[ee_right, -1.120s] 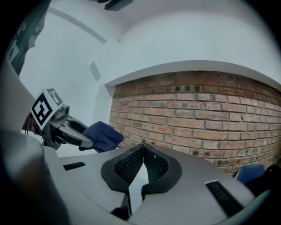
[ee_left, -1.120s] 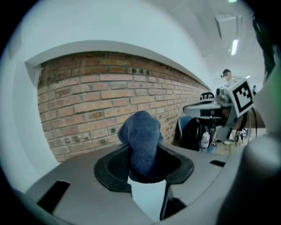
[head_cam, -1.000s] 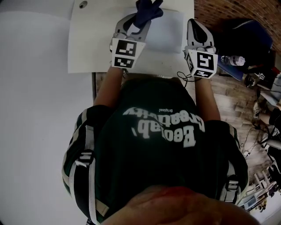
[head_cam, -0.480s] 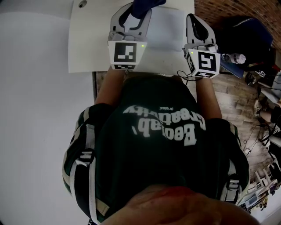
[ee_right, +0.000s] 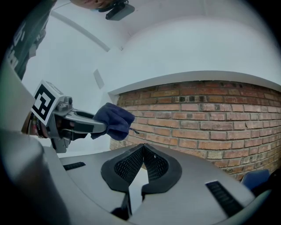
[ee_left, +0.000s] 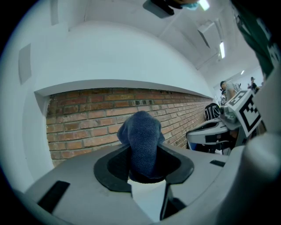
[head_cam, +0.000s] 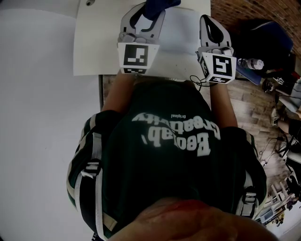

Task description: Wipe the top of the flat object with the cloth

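"So, head view first," the desk asks. "Where's the cloth?"

"At twelve o'clock, right at the top edge. My left gripper (head_cam: pixel 149 14) has the blue cloth (head_cam: pixel 157 5) clamped, over the far part of the pale flat sheet (head_cam: pixel 181 35) that lies on the white table (head_cam: pixel 94 47). My right gripper (head_cam: pixel 210 26) sits at one o'clock near the table's right edge, I'd guess parked clear of the wiping path. From up here I can't tell whether the cloth touches the sheet. A wooden floor (head_cam: pixel 244 94) with clutter runs down the three o'clock side."

"Left gripper view?"

"The jaws are pinched on the cloth's lower end, so a bunched tuft stands out past them. I think that makes a soft pad to wipe with. Behind it is a brick wall (ee_left: pixel 88 114) under white plaster, not the sheet. I judge the gripper is held level and the cloth is off the surface."

"Right gripper view?"

"The jaws are closed on each other with nothing between them. The left gripper shows at nine o'clock, cloth sticking out of it, with the same brick wall behind. The sheet isn't in view."
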`<state>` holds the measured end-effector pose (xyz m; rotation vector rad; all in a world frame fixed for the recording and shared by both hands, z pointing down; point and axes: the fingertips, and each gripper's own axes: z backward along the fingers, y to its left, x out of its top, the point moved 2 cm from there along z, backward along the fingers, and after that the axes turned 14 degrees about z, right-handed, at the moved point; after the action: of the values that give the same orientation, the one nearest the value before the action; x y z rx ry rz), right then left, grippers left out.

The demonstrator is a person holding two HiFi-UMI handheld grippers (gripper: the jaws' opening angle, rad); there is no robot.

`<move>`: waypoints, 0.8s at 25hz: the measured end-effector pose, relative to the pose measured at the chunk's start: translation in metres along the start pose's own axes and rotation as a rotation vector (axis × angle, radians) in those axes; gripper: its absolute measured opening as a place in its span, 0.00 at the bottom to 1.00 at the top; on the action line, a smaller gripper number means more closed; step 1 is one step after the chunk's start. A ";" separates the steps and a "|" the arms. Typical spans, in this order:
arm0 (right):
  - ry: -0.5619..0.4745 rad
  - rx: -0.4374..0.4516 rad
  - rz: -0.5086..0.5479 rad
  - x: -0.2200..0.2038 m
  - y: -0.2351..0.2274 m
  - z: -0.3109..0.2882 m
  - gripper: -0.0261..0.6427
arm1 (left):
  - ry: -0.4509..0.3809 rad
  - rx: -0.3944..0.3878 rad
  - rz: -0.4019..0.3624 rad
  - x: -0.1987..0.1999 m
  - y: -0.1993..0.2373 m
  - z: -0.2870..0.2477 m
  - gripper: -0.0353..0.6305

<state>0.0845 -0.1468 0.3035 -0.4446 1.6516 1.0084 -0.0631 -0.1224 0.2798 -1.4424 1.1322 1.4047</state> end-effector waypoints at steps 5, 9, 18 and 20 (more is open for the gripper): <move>0.008 -0.002 0.018 -0.001 0.001 0.003 0.03 | 0.004 0.000 0.002 -0.001 -0.002 0.003 0.28; 0.013 -0.023 0.068 0.001 -0.001 0.006 0.03 | -0.001 -0.001 0.003 0.000 -0.004 0.003 0.28; 0.000 -0.012 0.088 0.006 0.002 0.006 0.03 | -0.005 -0.010 0.021 0.001 -0.006 0.003 0.28; -0.001 -0.015 0.087 0.006 0.001 0.005 0.03 | -0.004 -0.009 0.015 0.001 -0.006 0.003 0.28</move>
<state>0.0847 -0.1407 0.2986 -0.3853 1.6756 1.0858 -0.0578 -0.1179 0.2786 -1.4393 1.1383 1.4242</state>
